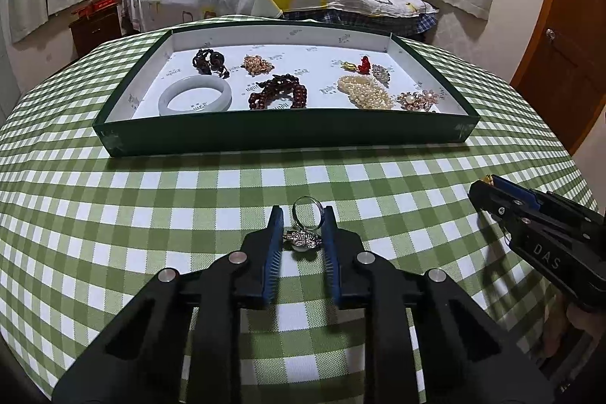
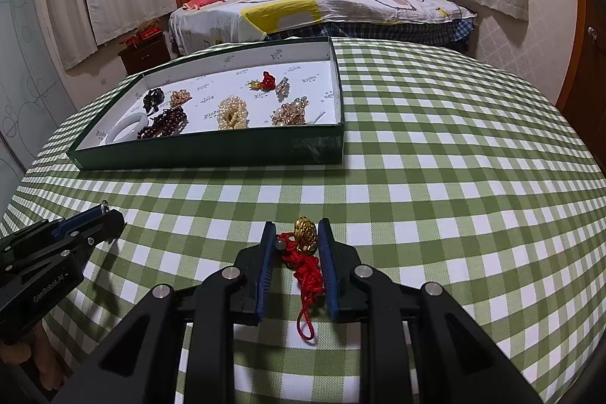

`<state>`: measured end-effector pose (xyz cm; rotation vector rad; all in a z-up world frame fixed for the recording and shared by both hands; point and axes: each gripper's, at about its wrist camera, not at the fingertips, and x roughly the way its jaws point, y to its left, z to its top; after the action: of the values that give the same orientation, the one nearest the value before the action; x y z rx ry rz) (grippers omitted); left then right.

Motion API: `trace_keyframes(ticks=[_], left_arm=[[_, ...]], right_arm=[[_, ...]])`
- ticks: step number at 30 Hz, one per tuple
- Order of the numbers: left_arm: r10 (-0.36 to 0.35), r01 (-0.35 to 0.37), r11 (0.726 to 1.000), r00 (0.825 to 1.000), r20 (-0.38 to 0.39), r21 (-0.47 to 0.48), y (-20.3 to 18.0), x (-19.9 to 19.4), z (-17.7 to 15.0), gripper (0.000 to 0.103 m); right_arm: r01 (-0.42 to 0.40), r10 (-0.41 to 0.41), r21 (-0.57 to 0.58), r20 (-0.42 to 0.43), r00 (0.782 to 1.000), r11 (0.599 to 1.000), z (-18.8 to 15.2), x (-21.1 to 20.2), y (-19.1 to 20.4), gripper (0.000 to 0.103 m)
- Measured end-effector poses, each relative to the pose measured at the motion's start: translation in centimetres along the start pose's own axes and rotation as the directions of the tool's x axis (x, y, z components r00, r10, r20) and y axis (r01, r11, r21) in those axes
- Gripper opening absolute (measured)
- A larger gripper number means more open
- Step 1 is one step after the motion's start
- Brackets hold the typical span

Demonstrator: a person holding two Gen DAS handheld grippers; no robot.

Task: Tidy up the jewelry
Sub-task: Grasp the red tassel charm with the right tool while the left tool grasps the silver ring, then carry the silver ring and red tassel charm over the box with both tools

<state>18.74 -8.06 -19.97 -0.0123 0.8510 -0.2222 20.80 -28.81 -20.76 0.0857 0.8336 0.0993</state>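
Green-check tablecloth [image 1: 151, 214], green tray [image 1: 265, 135] at the far side with bracelets and beads inside. Left gripper [image 1: 302, 214] near the table's front edge, jaws pinching the silver ring [image 1: 305, 231]. Right gripper [image 2: 293, 228] alongside, jaws pinching the gold charm [image 2: 306, 235], its red cord trailing.

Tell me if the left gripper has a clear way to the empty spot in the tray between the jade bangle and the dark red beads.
Probably yes. The left gripper, shut on the ring, faces bare tablecloth up to the tray; only its low front wall needs clearing. The right gripper sits off to the side.
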Motion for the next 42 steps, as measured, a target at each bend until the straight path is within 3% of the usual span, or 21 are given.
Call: trace_keyframes(ticks=[25, 27, 28, 40, 42], left_arm=[[-0.003, 0.003, 1.0, 1.0, 0.012, -0.011, 0.5, -0.7, 0.0, 0.021], [-0.003, 0.003, 1.0, 1.0, 0.013, -0.012, 0.5, -0.6, 0.0, 0.021], [-0.002, 0.002, 1.0, 1.0, 0.015, -0.013, 0.6, -0.7, 0.0, 0.021], [0.001, 0.0, 1.0, 1.0, 0.024, -0.021, 1.1, -1.0, 0.2, 0.021], [0.001, 0.0, 1.0, 1.0, 0.025, -0.02, 1.1, -1.0, 0.2, 0.021]], right_arm=[[0.0, 0.0, -0.01, 0.011, 1.0, 1.0, 0.1, -0.4, 0.5, 0.02], [0.001, -0.001, -0.009, 0.017, 1.0, 1.0, 0.1, -0.6, 0.4, 0.018], [-0.001, 0.001, -0.008, 0.019, 1.0, 1.0, 0.2, -0.6, 0.4, 0.012], [-0.001, 0.001, -0.023, 0.011, 1.0, 1.0, 0.0, -0.8, 0.5, 0.013], [0.002, -0.002, -0.02, 0.006, 1.0, 1.0, -0.1, -0.7, 0.5, 0.023]])
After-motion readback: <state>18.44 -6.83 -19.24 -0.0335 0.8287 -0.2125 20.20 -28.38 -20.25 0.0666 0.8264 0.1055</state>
